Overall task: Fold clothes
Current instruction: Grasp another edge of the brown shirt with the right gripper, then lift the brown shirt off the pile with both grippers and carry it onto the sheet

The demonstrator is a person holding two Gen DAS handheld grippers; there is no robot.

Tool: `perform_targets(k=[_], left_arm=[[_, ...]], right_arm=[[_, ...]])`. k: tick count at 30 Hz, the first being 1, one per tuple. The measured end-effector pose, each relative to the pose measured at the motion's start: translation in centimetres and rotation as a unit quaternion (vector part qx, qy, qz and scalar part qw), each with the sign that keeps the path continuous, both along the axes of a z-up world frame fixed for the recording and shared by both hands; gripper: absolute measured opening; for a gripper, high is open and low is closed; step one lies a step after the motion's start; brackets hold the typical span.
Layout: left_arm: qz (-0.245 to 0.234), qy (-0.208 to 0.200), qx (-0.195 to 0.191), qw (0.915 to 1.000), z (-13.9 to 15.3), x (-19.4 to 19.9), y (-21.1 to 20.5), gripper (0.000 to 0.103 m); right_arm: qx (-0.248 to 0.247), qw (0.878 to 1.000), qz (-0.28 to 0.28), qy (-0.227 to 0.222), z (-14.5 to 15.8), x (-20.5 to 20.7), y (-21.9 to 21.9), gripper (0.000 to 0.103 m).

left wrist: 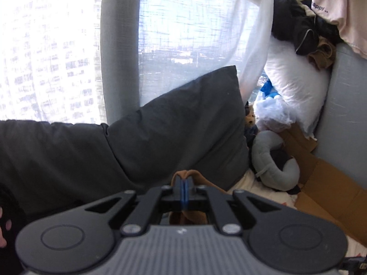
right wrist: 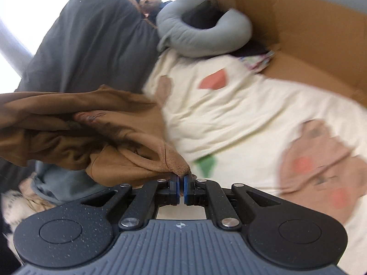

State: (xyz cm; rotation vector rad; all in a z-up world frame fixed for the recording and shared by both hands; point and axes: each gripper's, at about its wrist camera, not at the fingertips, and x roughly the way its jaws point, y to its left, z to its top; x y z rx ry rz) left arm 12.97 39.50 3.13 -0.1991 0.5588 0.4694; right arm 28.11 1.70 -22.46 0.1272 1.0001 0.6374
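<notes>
Right gripper (right wrist: 181, 180): jaws pinched tight on a fold of the soft brown fabric garment (right wrist: 96, 135), which bunches away to the left, clear of the bed; judged held up to open it out for folding.
Left gripper (left wrist: 184, 181): jaws likewise clamped on brown cloth, probably another edge of the same garment.
Cream bedsheet with coloured cartoon prints (right wrist: 240, 114): bare below, a likely folding surface.
Dark grey pillow (left wrist: 179, 123): propped along the bed's window edge.
Grey neck pillow (right wrist: 201, 36): at the head corner, touching the flattened brown cardboard (right wrist: 309, 34).
</notes>
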Motion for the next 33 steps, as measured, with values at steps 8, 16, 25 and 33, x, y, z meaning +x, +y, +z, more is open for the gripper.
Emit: perform_targets(k=[8, 16, 25, 33], left_arm=[[-0.009, 0.008, -0.042, 0.9990, -1.2, -2.4, -2.5, 0.001], [-0.024, 0.024, -0.072, 0.9968, -1.9, -4.1, -4.7, 0.001], [-0.044, 0.049, -0.098, 0.9930, -2.7, -5.8, -8.0, 0.001], [-0.051, 0.070, -0.119, 0.9891, -4.5, -7.9, -10.2, 0.001]], right_arm=[[-0.072, 0.997, 0.008, -0.022, 4.2, 0.3, -5.4, 0.001], [-0.107, 0.994, -0.023, -0.025, 6.6, -0.4, -11.1, 0.001], [-0.130, 0.986, -0.097, -0.036, 8.5, -1.5, -19.8, 0.001], [-0.136, 0.980, -0.142, -0.033, 9.1, -3.0, -26.1, 0.001]])
